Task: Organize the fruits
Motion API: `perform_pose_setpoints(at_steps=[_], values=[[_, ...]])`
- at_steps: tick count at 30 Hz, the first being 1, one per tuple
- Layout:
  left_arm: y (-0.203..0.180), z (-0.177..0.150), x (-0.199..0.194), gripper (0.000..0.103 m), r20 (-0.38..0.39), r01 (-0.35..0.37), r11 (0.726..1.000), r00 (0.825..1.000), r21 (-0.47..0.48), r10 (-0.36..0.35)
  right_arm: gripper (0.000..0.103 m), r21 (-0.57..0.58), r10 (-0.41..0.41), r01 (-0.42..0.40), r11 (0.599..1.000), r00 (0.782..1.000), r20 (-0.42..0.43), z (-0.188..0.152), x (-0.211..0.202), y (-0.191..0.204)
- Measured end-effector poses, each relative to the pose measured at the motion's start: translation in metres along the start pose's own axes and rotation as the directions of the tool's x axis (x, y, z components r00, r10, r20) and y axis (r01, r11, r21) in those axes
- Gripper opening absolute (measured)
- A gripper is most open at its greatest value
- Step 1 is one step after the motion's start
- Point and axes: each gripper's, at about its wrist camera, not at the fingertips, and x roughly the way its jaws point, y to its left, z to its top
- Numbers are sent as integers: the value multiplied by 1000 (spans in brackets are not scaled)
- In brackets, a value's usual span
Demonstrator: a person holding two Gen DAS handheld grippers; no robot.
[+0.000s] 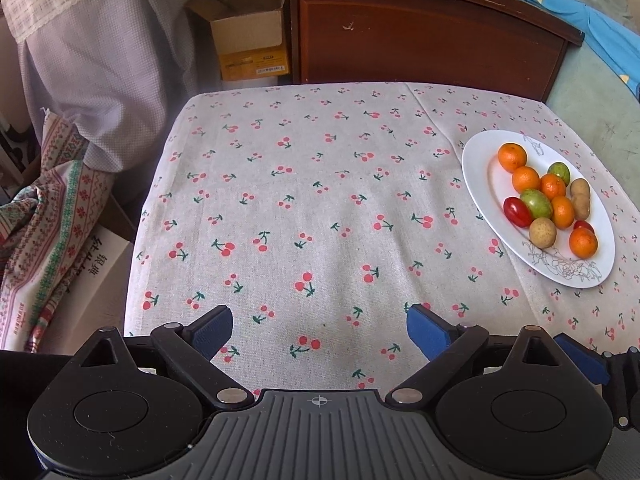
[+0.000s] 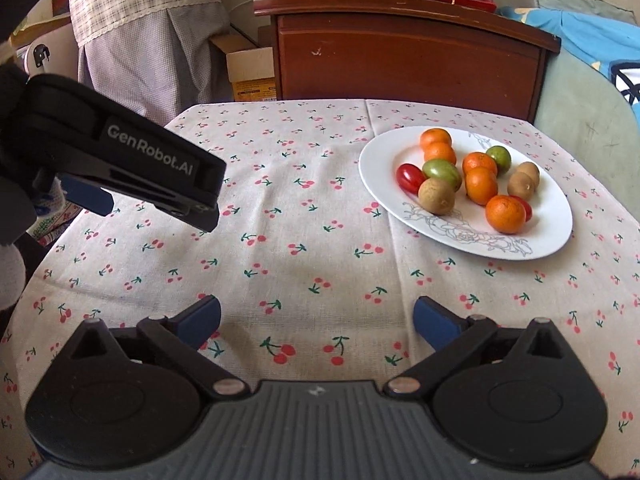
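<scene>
A white oval plate (image 2: 548, 236) with a line-drawn flower on its rim sits on the cherry-print tablecloth (image 2: 304, 216), toward the far right side of the table. All the fruit is heaped on it: five small oranges, among them one at the far end (image 2: 435, 138) and one at the near end (image 2: 505, 213); two green fruits, one (image 2: 441, 172) in the middle of the pile and a rounder one (image 2: 499, 158) behind; a red cherry tomato (image 2: 410, 177) on the left edge of the heap and a second red one (image 2: 525, 207) peeking out behind the near orange; and three brown, potato-like fruits, the biggest (image 2: 436, 196) touching the tomato and the green one. They lie packed together, most of them touching.

The right gripper (image 2: 316, 320) hangs over bare cloth on the near side of the plate, its blue-padded fingers (image 2: 434, 322) spread wide with nothing between them. The left gripper (image 1: 320, 330) is likewise wide apart and empty, above the cloth well left of the plate (image 1: 484, 168).

Behind the table stand a dark wooden cabinet (image 2: 408, 56) and an opened cardboard box (image 1: 244, 36).
</scene>
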Motion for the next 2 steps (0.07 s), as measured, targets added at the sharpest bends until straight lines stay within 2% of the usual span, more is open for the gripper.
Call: perform_pose_setpoints(at_steps=[2], values=[[2,0,2,95,-2,-2,1000,1000,-6,2,103,-22,1,-1,1000,1000,3,2,4,2]])
